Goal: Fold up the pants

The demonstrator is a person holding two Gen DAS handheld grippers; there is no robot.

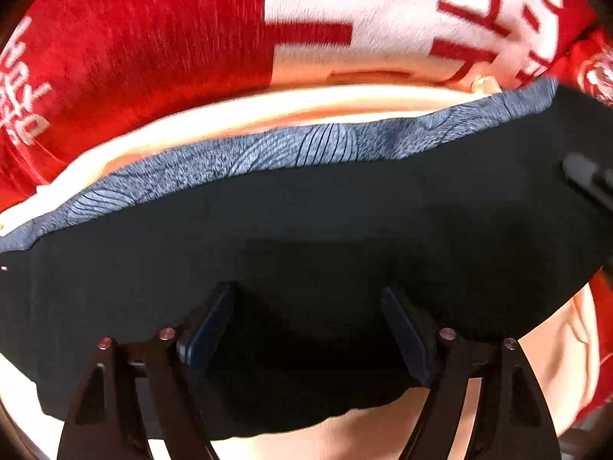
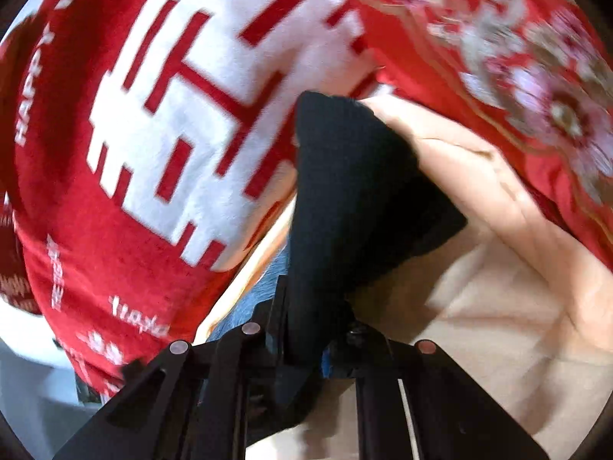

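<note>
Black pants (image 1: 306,230) on peach sheet (image 1: 383,433), pinched by right gripper (image 2: 306,329), left gripper (image 1: 306,329) open

Left hand-held gripper (image 1: 306,326) spread; right hand-held gripper (image 2: 302,329) clamped.

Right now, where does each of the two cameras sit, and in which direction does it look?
Left wrist: sits on the left gripper, looking forward along its open fingers over the black pants with their blue patterned edge; the red and white blanket lies beyond.
Right wrist: sits on the right gripper, looking along fingers shut on a bunched fold of the pants, over the peach sheet.
Shared: the pants, the blanket, the sheet; the right gripper's tip possibly shows at the left view's right edge.
</note>
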